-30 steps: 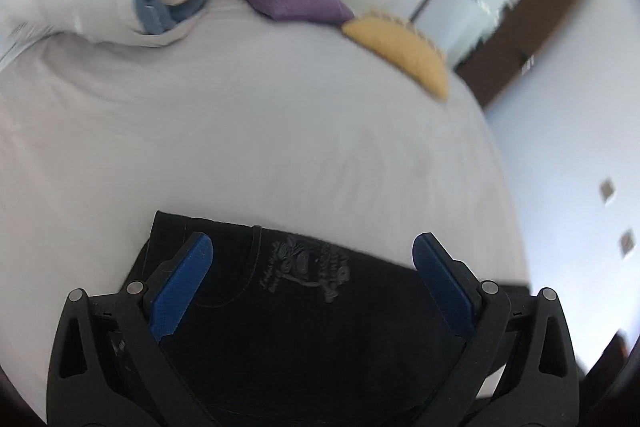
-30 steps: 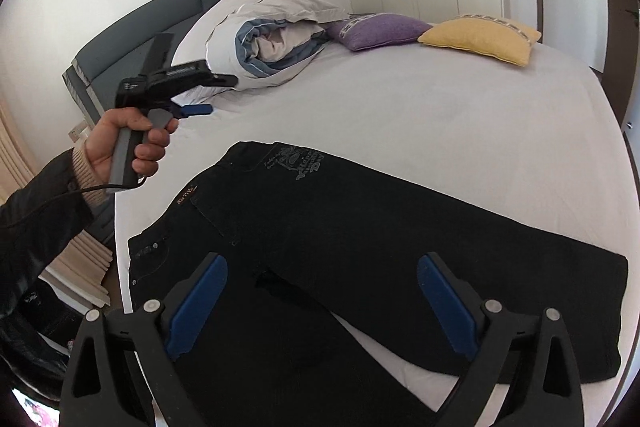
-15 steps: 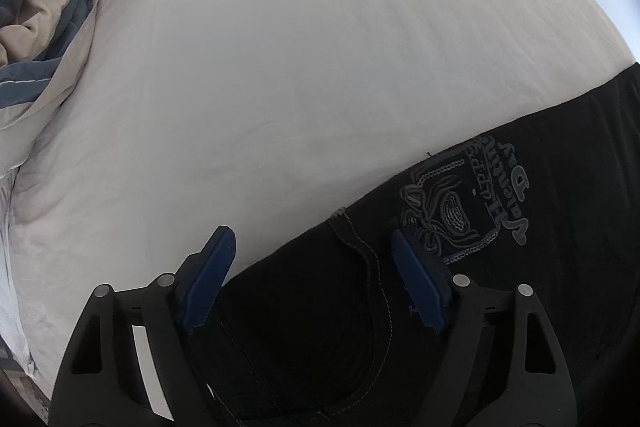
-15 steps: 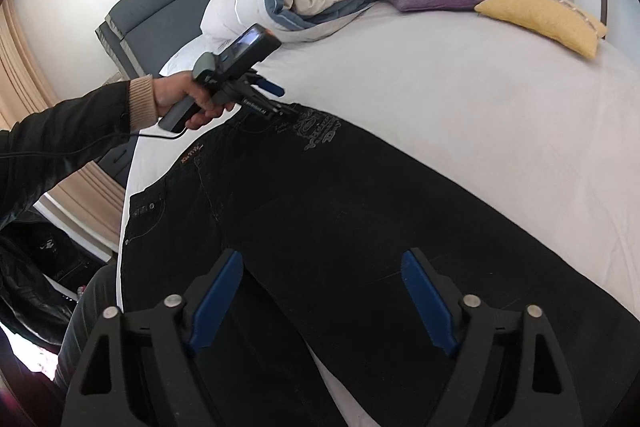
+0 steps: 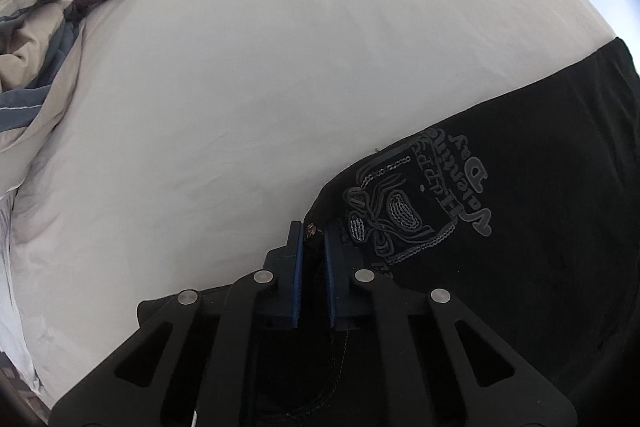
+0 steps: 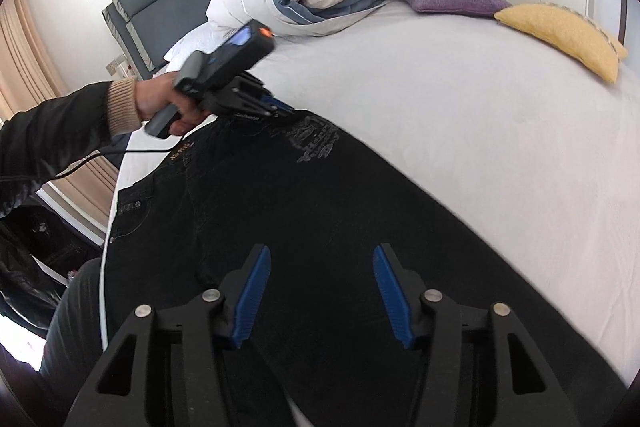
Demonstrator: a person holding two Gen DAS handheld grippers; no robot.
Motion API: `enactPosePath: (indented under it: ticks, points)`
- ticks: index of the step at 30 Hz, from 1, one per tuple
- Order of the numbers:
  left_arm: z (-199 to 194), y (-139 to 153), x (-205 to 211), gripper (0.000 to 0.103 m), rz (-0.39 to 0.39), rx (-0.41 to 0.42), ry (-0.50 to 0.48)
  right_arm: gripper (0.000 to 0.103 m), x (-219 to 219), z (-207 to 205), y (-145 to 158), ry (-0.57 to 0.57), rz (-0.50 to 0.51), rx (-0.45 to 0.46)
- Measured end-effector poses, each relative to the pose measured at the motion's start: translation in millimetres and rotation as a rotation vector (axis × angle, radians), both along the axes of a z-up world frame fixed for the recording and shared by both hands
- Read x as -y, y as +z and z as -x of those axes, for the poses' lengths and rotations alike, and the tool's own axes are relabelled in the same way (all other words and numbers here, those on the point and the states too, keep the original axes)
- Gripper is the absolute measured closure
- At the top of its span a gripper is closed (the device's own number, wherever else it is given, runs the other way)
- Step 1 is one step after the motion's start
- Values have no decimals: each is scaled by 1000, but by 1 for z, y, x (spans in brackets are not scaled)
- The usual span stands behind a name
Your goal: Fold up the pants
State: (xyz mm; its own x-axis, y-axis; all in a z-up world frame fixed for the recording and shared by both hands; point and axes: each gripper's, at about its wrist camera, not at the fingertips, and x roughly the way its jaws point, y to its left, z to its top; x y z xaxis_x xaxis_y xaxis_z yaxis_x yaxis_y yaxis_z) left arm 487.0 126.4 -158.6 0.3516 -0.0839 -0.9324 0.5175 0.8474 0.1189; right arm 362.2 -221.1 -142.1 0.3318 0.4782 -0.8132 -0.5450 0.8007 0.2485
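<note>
Two tongs work over the black pants (image 6: 320, 211), which lie spread flat on the white bed (image 6: 460, 115) with the waistband toward the person's side. A second ago the left tongs (image 5: 312, 227) hung wide open above the waist; now they have come down to the far waist corner beside the embroidered emblem (image 5: 416, 195) and have just closed, their blue pads nipping a small ridge of cloth and a rivet at the edge. That corner looks secured, so the first fold can probably start once the other hand has its hold. The right tongs (image 6: 320, 291) have moved lower over the thigh area and their jaws have just been narrowing, yet they stand about half open, with dark fabric below and between the pads but nothing pinched.
</note>
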Motion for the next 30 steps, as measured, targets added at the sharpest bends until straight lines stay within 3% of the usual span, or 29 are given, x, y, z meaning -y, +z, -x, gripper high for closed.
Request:
enactPosePath:
  ticks: [3,7,14,17,19,20,21,30]
  points:
    - [20,30,-23,95,84,65,23,47,-2,-20,0,0,16,4]
    - [50,57,-21,95,123,117,-8,50,-16,-46,-4,24,47,28]
    - [85,80,-18,95,162,160,-39,53,-61,-73,-23,133,159,35]
    - [75,77,-25,95,169,165,-44,54,-79,-80,-34,182,227,48]
    - [85,77,-27,95,178,165,-38,73,-86,-84,-41,204,252,33]
    - [82,76,-30,95,183,164,-34,87,-89,-87,-46,215,266,12]
    - [80,74,-33,95,187,164,-33,94,-90,-87,-48,220,278,2]
    - [93,83,-37,95,199,190,-27,99,-82,-71,-30,234,247,24]
